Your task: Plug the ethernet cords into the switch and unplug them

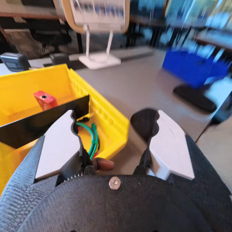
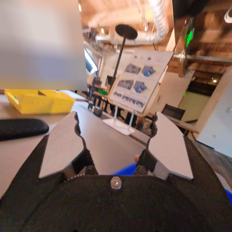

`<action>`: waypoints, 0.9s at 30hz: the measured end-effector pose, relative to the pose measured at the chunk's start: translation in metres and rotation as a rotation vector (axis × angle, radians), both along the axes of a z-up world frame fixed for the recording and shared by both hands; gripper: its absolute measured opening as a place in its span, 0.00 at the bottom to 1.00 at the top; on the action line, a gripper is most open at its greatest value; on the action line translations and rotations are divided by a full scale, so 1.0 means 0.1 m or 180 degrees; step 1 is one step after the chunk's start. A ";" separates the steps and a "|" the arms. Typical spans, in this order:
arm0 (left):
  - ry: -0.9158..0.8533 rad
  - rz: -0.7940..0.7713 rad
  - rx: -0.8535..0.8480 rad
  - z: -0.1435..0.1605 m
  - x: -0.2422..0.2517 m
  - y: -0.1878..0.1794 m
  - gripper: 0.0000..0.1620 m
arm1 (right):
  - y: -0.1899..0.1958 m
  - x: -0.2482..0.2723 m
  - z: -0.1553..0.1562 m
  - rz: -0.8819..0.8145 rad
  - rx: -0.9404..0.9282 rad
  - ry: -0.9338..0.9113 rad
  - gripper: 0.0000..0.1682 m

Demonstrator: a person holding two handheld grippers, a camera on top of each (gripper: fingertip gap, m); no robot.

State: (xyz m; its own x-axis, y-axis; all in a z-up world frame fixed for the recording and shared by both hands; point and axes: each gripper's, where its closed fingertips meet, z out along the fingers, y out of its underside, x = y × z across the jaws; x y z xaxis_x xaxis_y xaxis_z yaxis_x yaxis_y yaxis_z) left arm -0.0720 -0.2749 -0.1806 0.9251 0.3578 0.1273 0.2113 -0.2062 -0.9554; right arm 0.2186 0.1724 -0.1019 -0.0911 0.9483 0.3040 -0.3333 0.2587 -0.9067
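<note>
Yellow bin [image 1: 110, 120] on the grey worktop [image 1: 144, 90] holds green cords [image 1: 93, 136] behind a black divider [image 1: 41, 120], probably stowed for pickup; left tongs [image 1: 115, 120] gape wide and empty above them; right tongs [image 2: 116, 120] gape empty too, aimed at a sign stand [image 2: 136, 80]; no switch in view; busy workshop, blurred.

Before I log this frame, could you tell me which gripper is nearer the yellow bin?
Left. The left gripper hangs at the yellow bin, one finger over its corner. The right gripper is well away, the bin far off to its left.
</note>
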 end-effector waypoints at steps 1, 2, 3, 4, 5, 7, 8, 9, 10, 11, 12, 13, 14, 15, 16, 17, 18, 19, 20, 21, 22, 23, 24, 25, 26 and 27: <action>-0.0161 0.0118 0.0317 0.16 -0.05 0.03 0.75 | -0.09 -0.08 0.08 0.0084 -0.0078 0.0121 0.72; -0.0291 0.0202 0.0551 0.28 -0.10 0.06 0.78 | -0.17 -0.19 0.13 0.0142 -0.0144 0.0175 0.75; -0.0379 0.0252 0.0721 0.37 -0.13 0.08 0.81 | -0.26 -0.31 0.14 0.0203 -0.0182 0.0181 0.79; -0.0442 0.0326 0.0828 0.42 -0.18 0.10 0.83 | -0.33 -0.44 0.13 0.0228 -0.0215 0.0175 0.82; -0.0454 0.0382 0.0875 0.44 -0.22 0.12 0.84 | -0.40 -0.58 0.09 0.0240 -0.0240 0.0161 0.83; -0.0400 0.0541 0.0808 0.40 -0.33 0.14 0.86 | -0.51 -0.87 -0.06 0.0269 -0.0340 0.0123 0.86; -0.0359 0.0626 0.0739 0.37 -0.39 0.15 0.87 | -0.54 -1.01 -0.17 0.0266 -0.0417 0.0096 0.86; -0.0330 0.0703 0.0680 0.34 -0.44 0.15 0.87 | -0.53 -1.13 -0.29 0.0226 -0.0531 0.0092 0.86; -0.0315 0.0756 0.0633 0.31 -0.48 0.15 0.87 | -0.52 -1.24 -0.41 0.0192 -0.0657 0.0139 0.84; -0.0319 0.0788 0.0570 0.29 -0.52 0.15 0.87 | -0.52 -1.31 -0.51 0.0192 -0.0764 0.0223 0.84; -0.0327 0.0819 0.0495 0.27 -0.56 0.15 0.86 | -0.54 -1.34 -0.55 0.0227 -0.0858 0.0262 0.86; -0.0305 0.0851 0.0395 0.25 -0.60 0.15 0.84 | -0.57 -1.33 -0.55 0.0236 -0.0860 0.0209 0.85; -0.0255 0.0906 0.0253 0.24 -0.67 0.13 0.81 | -0.57 -1.31 -0.56 0.0149 -0.0748 0.0178 0.80; -0.0169 0.0958 0.0095 0.22 -0.76 0.12 0.79 | -0.55 -1.29 -0.57 0.0022 -0.0588 0.0205 0.78; -0.0058 0.0928 -0.0077 0.22 -0.84 0.13 0.74 | -0.54 -1.29 -0.59 -0.0048 -0.0450 0.0247 0.78; 0.0042 0.0763 -0.0283 0.19 -0.89 0.17 0.70 | -0.55 -1.30 -0.62 -0.0031 -0.0398 0.0249 0.78; 0.0091 0.0591 -0.0545 0.13 -0.95 0.20 0.68 | -0.58 -1.33 -0.66 0.0041 -0.0438 0.0185 0.78; 0.0036 0.0575 -0.0836 0.04 -1.07 0.19 0.65 | -0.60 -1.37 -0.70 0.0109 -0.0503 0.0090 0.80; -0.0084 0.0732 -0.1064 -0.04 -1.25 0.17 0.63 | -0.64 -1.40 -0.73 0.0151 -0.0509 0.0011 0.81; -0.0202 0.0915 -0.1234 -0.12 -1.43 0.15 0.61 | -0.68 -1.43 -0.76 0.0164 -0.0429 -0.0040 0.81; -0.0308 0.0998 -0.1350 -0.20 -1.57 0.16 0.59 | -0.71 -1.44 -0.79 0.0145 -0.0300 -0.0071 0.81; -0.0438 0.0949 -0.1440 -0.30 -1.66 0.22 0.58 | -0.75 -1.45 -0.81 0.0111 -0.0157 -0.0100 0.81; -0.0624 0.0870 -0.1588 -0.44 -1.70 0.26 0.57 | -0.78 -1.46 -0.84 0.0073 -0.0025 -0.0138 0.81; -0.0816 0.0852 -0.1740 -0.58 -1.76 0.28 0.57 | -0.79 -1.48 -0.88 0.0026 0.0073 -0.0190 0.80; -0.0948 0.0889 -0.1845 -0.70 -1.83 0.29 0.57 | -0.79 -1.49 -0.91 -0.0021 0.0112 -0.0246 0.80; -0.1019 0.0942 -0.1964 -0.80 -1.90 0.29 0.56 | -0.80 -1.50 -0.92 -0.0029 0.0109 -0.0274 0.79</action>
